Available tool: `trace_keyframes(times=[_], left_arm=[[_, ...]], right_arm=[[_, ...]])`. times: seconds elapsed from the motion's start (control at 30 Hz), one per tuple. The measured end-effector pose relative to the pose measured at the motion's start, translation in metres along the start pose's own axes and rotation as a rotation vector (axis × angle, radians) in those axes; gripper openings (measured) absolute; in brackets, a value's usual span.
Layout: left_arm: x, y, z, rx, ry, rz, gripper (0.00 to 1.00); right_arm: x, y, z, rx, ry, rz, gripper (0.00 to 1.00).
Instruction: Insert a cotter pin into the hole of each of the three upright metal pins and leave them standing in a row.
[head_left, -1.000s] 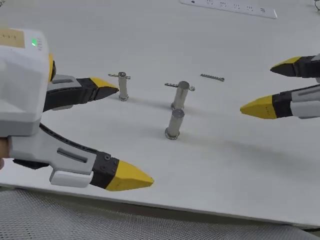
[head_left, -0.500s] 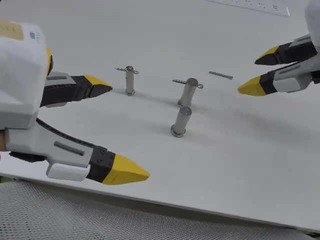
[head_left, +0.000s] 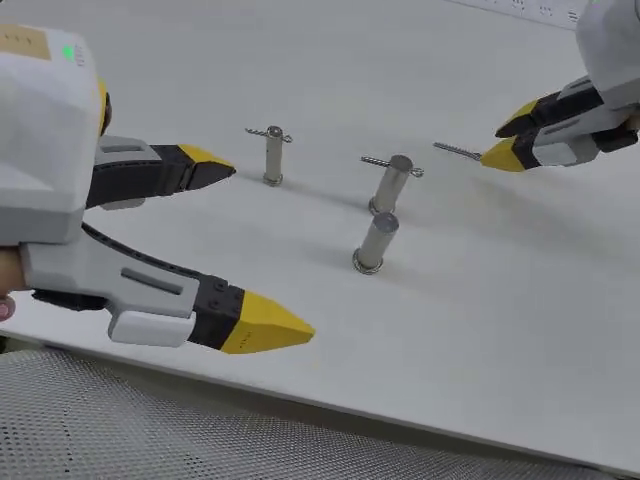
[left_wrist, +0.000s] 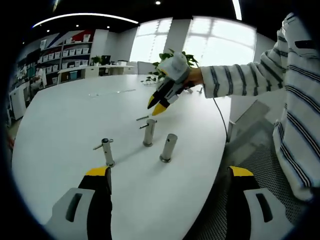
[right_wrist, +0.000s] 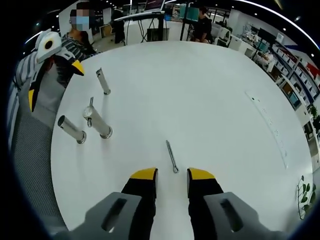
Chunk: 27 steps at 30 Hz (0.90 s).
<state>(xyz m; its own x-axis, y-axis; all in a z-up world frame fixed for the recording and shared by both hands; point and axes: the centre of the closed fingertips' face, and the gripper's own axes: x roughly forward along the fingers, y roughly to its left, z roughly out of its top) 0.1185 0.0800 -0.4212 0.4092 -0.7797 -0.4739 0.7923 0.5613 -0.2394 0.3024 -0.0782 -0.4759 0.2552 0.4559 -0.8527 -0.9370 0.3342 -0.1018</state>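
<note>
Lower left in the head view, the left tongs (head_left: 266, 252) hang just above the tabletop (head_left: 480, 320). Their jaws are spread wide with nothing between them. Past their tips, near the middle of the frame, the bare metal pin (head_left: 375, 243) stands upright with nothing through its top. Just behind it the second metal pin (head_left: 392, 188) carries a fitted cotter pin (head_left: 385, 163) through its hole. Up and to the left, the third metal pin (head_left: 273, 155) carries the other fitted cotter pin (head_left: 267, 133). The three do not look lined up, since the bare one stands in front of the second.

Farthest off, in the upper right, the right tongs (head_left: 491, 144) reach down to the loose cotter pin (head_left: 455, 150), which lies flat on the tabletop. In the right gripper view its looped end sits just ahead of the tips. The jaws are slightly apart and grip nothing.

The step in hand looks to be picking up this last cotter pin. It is thin and lies flat, so the tips probably need to touch the surface on either side before closing, or it may skate away. Gripping near the loop would leave the straight legs free to enter the hole. The left tongs could then hold the bare metal pin low down so it does not tip, and finally nudge it into line with the others.
</note>
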Motion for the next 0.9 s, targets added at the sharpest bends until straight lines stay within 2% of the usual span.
trace_keyframes(times=[0.07, 0.2, 0.4, 0.53, 0.9], left_arm=[[0.0, 0.0, 0.0, 0.0, 0.001, 0.0, 0.94], [-0.001, 0.001, -0.002, -0.001, 0.006, 0.004, 0.94], [-0.001, 0.0, -0.001, -0.01, 0.001, 0.005, 0.94], [-0.001, 0.0, -0.001, -0.011, 0.001, 0.005, 0.94], [-0.001, 0.0, 0.001, -0.011, -0.002, 0.007, 0.94]], right_arm=[[0.005, 0.004, 0.001, -0.011, -0.001, 0.026, 0.17], [0.014, 0.007, 0.003, -0.044, 0.013, 0.044, 0.13], [0.019, 0.0, 0.005, -0.048, 0.031, 0.029, 0.11], [0.02, -0.002, 0.003, -0.044, 0.044, 0.031, 0.04], [0.02, 0.003, -0.001, -0.119, 0.084, 0.044, 0.0]])
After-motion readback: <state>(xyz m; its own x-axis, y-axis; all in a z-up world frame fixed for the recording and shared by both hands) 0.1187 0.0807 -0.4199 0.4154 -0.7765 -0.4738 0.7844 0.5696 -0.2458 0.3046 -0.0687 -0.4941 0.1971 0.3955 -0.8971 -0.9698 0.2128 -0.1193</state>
